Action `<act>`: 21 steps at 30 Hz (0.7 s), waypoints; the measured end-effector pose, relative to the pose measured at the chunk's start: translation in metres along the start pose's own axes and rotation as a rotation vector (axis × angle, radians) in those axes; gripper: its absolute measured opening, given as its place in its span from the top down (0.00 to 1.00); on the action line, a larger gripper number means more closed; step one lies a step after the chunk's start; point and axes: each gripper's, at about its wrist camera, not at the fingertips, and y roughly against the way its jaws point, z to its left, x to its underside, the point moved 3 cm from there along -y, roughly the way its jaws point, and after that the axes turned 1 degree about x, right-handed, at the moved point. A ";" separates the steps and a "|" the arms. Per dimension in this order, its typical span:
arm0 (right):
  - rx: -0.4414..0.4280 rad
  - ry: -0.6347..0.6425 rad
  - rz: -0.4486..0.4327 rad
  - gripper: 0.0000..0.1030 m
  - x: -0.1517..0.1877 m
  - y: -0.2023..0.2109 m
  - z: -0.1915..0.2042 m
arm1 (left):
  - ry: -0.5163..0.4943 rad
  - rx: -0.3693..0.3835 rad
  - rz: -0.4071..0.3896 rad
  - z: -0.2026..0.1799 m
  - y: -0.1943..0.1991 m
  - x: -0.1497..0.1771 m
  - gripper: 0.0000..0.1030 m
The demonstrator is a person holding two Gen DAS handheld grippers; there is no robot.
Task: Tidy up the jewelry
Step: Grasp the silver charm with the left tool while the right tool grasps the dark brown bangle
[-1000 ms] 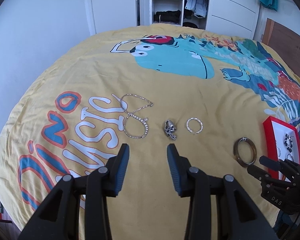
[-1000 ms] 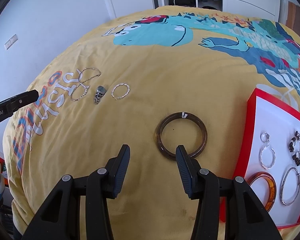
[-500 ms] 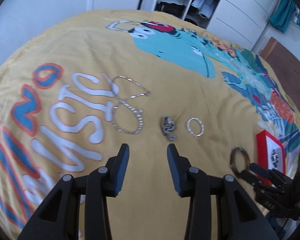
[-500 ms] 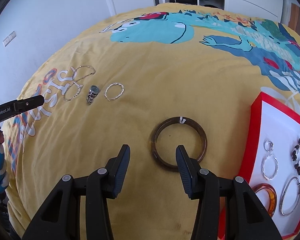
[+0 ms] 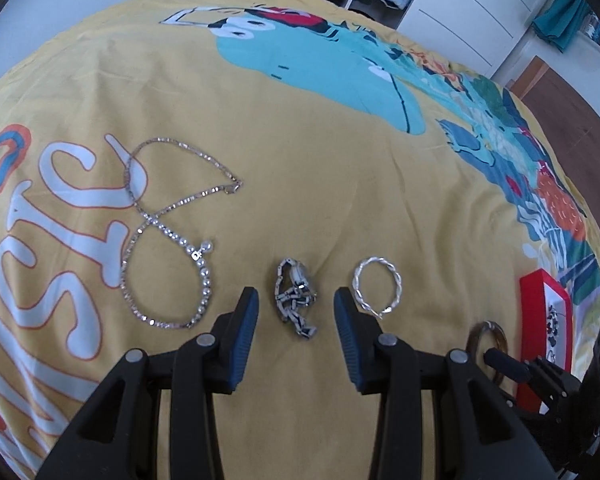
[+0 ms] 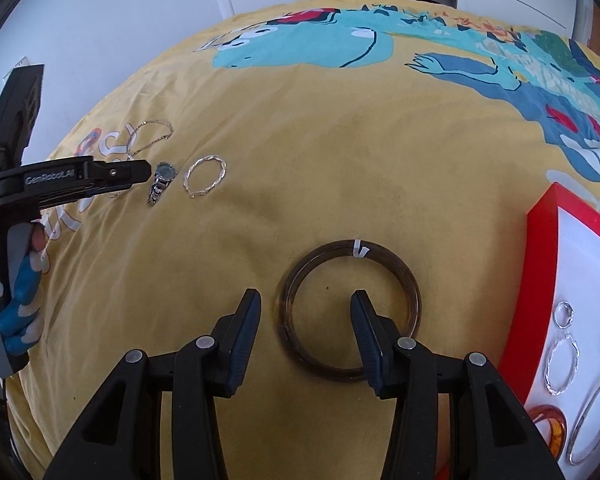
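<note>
On the yellow bedspread lie a silver watch (image 5: 294, 298), a twisted silver bracelet (image 5: 377, 289), a rhinestone necklace (image 5: 168, 236) and a dark brown bangle (image 6: 350, 310). My left gripper (image 5: 295, 309) is open, its jaws either side of the watch, low over it. My right gripper (image 6: 305, 312) is open above the bangle's left rim, one finger inside the ring. The red tray (image 6: 542, 236) with white lining holds several hoops and bracelets. The watch (image 6: 161, 182) and twisted bracelet (image 6: 205, 176) also show in the right wrist view.
The tray (image 5: 534, 292) sits at the bed's right edge. A wardrobe and white doors stand beyond the bed. A gloved hand (image 6: 18, 304) holds the left gripper at the bed's left side.
My left gripper has moved forward and down until its jaws flank the watch. My right gripper has edged closer over the bangle.
</note>
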 end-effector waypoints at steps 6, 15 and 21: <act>-0.005 0.010 0.014 0.63 0.002 -0.008 -0.002 | 0.028 -0.007 0.018 0.004 -0.019 -0.002 0.64; -0.080 0.018 0.047 0.91 -0.004 -0.020 0.011 | 0.002 -0.053 -0.015 0.003 -0.020 -0.002 0.82; -0.159 -0.036 -0.003 0.92 0.000 -0.001 0.017 | -0.031 -0.063 -0.047 -0.004 0.004 0.005 0.86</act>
